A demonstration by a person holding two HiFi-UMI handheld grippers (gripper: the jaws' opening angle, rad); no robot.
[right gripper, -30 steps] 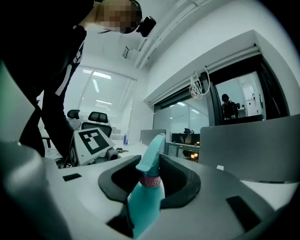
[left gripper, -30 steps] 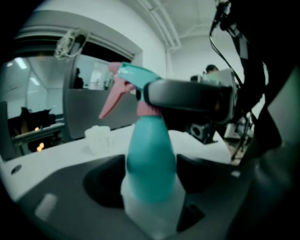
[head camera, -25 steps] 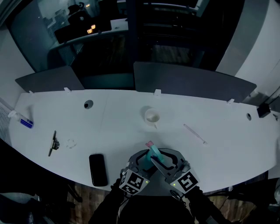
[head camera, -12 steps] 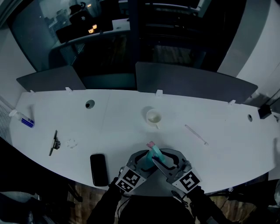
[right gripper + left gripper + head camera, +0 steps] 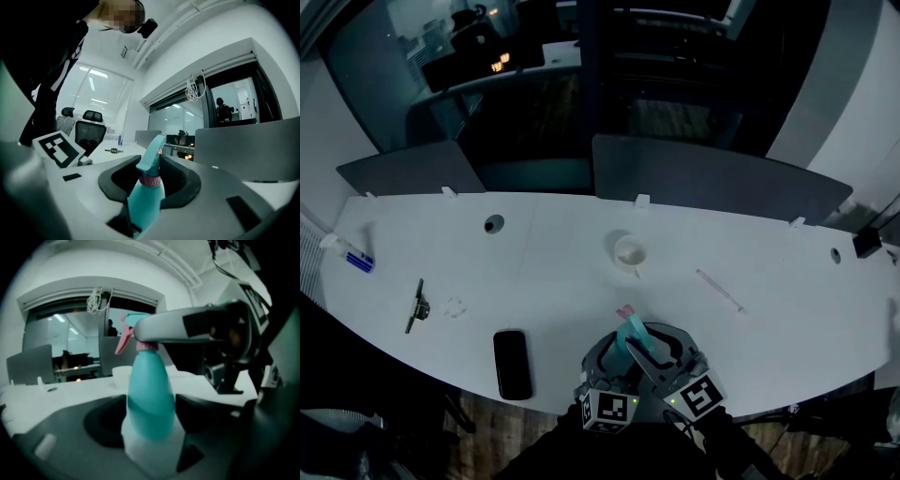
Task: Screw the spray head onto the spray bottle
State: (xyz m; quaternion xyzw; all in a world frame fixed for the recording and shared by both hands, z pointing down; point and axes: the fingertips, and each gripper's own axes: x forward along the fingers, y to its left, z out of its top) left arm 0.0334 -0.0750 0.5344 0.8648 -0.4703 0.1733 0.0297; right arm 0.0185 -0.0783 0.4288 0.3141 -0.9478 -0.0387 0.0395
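Could cross-thread through tilt, with left gripper (image 5: 151,420) just closing on spray bottle (image 5: 150,390), right gripper (image 5: 158,174) pinching spray head (image 5: 153,157).

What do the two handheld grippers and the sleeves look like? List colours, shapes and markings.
Both the left gripper and right gripper are grey, with curved fingers, dark pads, and a cube of black-and-white square markers each. Sleeves are dark. The left's fingers have just been closing, spray bottle between them.
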